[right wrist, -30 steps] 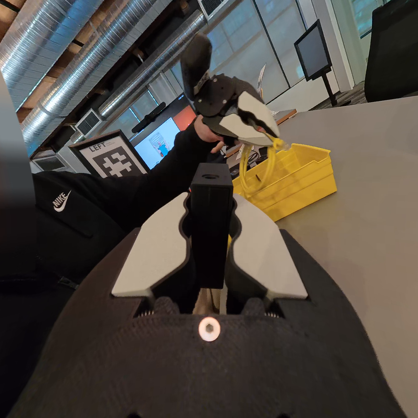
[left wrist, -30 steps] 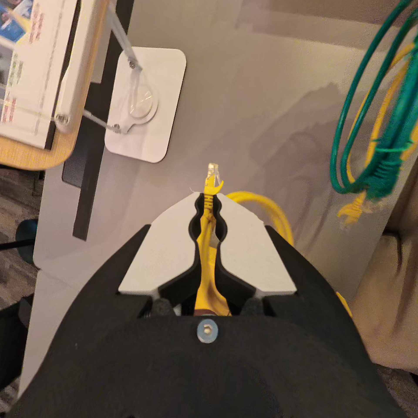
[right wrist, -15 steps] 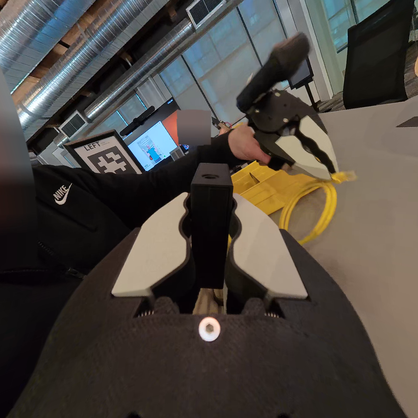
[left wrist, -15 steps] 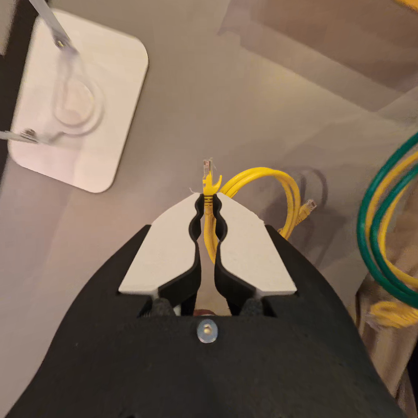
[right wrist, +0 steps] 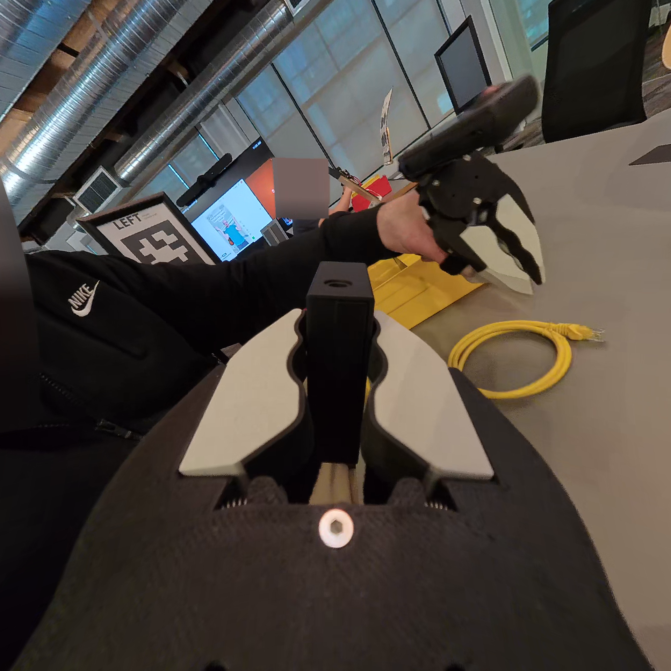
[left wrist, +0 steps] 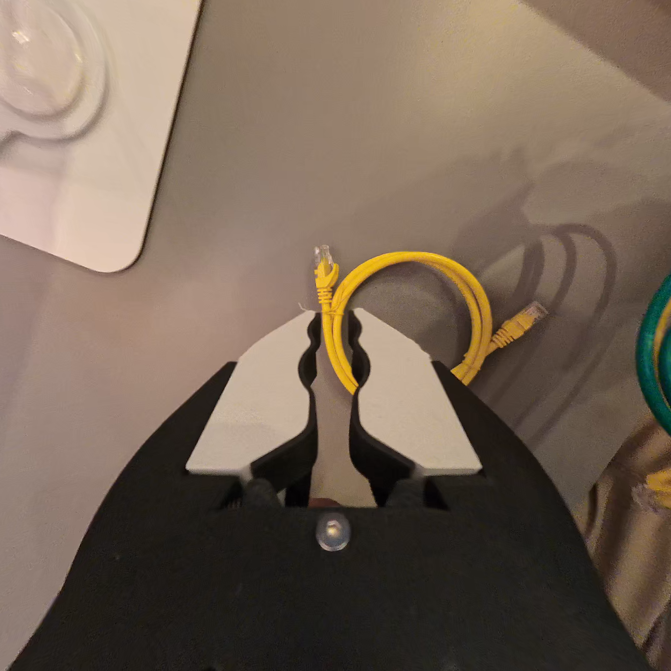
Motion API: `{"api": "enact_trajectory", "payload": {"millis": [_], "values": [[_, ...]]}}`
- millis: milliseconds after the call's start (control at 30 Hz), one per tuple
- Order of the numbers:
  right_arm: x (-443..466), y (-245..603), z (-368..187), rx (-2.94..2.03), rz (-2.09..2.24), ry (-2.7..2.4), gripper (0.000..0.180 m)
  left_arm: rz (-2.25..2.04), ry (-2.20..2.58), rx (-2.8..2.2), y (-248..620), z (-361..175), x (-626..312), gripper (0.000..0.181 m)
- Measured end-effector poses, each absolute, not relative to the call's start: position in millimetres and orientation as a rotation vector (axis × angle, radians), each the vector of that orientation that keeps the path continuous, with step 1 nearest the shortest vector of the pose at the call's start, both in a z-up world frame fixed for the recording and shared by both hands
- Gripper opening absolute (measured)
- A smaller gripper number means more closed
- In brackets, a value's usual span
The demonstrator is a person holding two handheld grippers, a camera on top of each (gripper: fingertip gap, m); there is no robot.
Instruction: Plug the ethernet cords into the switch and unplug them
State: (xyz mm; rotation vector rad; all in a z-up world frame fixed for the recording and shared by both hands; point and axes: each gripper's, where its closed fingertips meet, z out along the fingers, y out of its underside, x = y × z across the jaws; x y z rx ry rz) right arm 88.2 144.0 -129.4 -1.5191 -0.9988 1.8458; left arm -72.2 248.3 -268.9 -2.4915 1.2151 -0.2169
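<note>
Two grippers, left gripper [left wrist: 331, 314] at frame centre with jaws parted, hanging above coiled yellow cord [left wrist: 410, 290] lying loose on grey tabletop [left wrist: 363, 145], right gripper [right wrist: 337, 319] at centre, jaws clamped on black block [right wrist: 337, 363], yellow bin [right wrist: 410, 290] beyond.

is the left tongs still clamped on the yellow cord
No, the left tongs hang open above the table while the yellow cord lies loose on it.

Left gripper [left wrist: 331, 319] slightly parted, raised — right gripper [right wrist: 337, 326] clamped tight.

Yellow cord [left wrist: 410, 287] (coiled) beneath parted claw [left wrist: 332, 316]
</note>
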Motion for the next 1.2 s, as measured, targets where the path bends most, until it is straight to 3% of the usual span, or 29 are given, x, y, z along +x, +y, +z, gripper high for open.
{"api": "enact_trajectory", "payload": {"millis": [33,167,367,633,833,1200], "values": [[89.4,143.8,-129.7,-1.519,1.843,-0.998,0.029,-0.197,1.24,-2.447,243.6,-260.7,-70.3,0.019],[94.6,140.8,-128.7,-1.505,1.844,-1.005,0.029,-0.221,1.434,-2.275,195.6,-249.6,-48.2,0.028],[98.2,134.4,-127.8,-1.497,1.843,-1.034,0.029,0.007,1.794,-2.141,146.1,-303.1,-43.7,0.04],[106.1,131.8,-130.9,-1.511,1.81,-1.041,0.028,0.121,1.838,-2.11,157.4,-326.7,-36.3,0.041],[107.2,133.0,-129.7,-1.501,1.809,-1.034,0.029,0.091,1.867,-2.116,151.3,-335.2,-31.8,0.021],[103.7,163.2,-146.9,-1.612,1.778,-0.861,0.028,0.052,1.793,-2.207,155.0,-322.8,-52.3,0.012]]}}
